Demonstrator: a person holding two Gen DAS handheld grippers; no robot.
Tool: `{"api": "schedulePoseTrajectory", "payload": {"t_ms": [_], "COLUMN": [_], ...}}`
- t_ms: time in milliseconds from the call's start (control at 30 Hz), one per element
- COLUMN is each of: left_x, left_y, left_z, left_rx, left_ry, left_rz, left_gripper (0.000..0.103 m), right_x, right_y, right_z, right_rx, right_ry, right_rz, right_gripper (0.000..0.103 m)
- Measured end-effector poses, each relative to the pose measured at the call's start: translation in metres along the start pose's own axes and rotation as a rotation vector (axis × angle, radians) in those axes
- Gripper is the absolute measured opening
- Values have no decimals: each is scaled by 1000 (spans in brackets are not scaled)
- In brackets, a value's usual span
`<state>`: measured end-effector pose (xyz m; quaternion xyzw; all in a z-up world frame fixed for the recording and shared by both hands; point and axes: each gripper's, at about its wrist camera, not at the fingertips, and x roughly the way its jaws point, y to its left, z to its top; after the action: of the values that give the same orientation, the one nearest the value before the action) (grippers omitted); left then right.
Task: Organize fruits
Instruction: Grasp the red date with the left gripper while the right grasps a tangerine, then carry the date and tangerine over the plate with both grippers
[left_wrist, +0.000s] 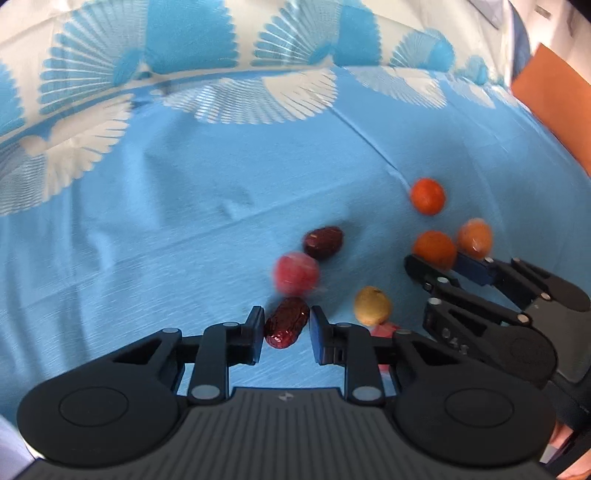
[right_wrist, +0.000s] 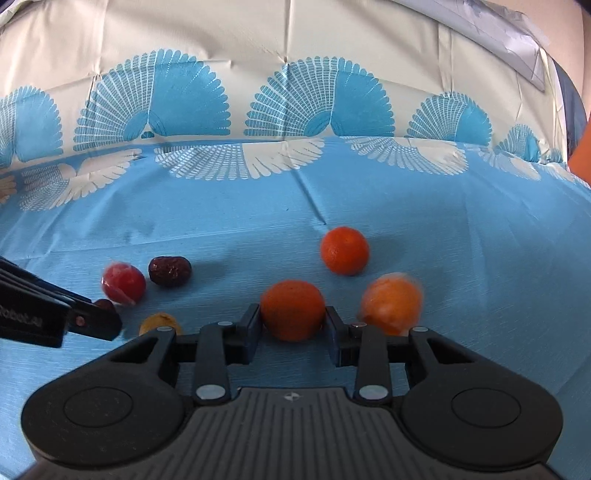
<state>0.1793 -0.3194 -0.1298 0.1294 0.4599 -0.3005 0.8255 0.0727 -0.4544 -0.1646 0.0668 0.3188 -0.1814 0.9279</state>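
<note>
A: Status? Left gripper (left_wrist: 287, 329) clamped on a red date (left_wrist: 286, 327), right gripper (right_wrist: 293, 319) clamped on an orange (right_wrist: 293, 309), both near edge.

B: Early. Rest scattered on the tabletop (left_wrist: 184, 221): far orange (right_wrist: 344, 250), second date (right_wrist: 169, 270), blurry pink one (left_wrist: 296, 274), probably wrapped. No sorted groups yet.

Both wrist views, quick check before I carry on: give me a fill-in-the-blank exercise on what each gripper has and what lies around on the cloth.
1. The left gripper is shut on a dark red ____.
2. The right gripper is shut on a round fruit coloured ____.
3. The second red date lies on the blue tablecloth touching a wrapped ____ ball.
4. Between the two grippers lies one ____ fruit.

Missing words: date; orange; red; yellow
</note>
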Motion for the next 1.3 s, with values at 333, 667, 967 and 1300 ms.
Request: {"api": "schedulePoseTrajectory", "payload": {"t_ms": [333, 667, 967, 1300], "left_x": [-102, -254, -359, -434], "left_y": [27, 40, 50, 56], "left_z": [-32, -94, -173, -262], "left_rx": [-165, -205, -239, -293], "left_ry": [-65, -145, -188, -251], "left_rz": [99, 175, 201, 206], "left_gripper": [29, 29, 29, 29], "right_x": [-47, -171, -317, -427], "right_y": [-2, 23, 82, 157], "right_z": [27, 40, 4, -41], "right_rx": [69, 55, -60, -193], "right_ry": [-209, -276, -226, -187], "right_rz": [59, 74, 285, 450], "right_gripper": [36, 36, 37, 37]}}
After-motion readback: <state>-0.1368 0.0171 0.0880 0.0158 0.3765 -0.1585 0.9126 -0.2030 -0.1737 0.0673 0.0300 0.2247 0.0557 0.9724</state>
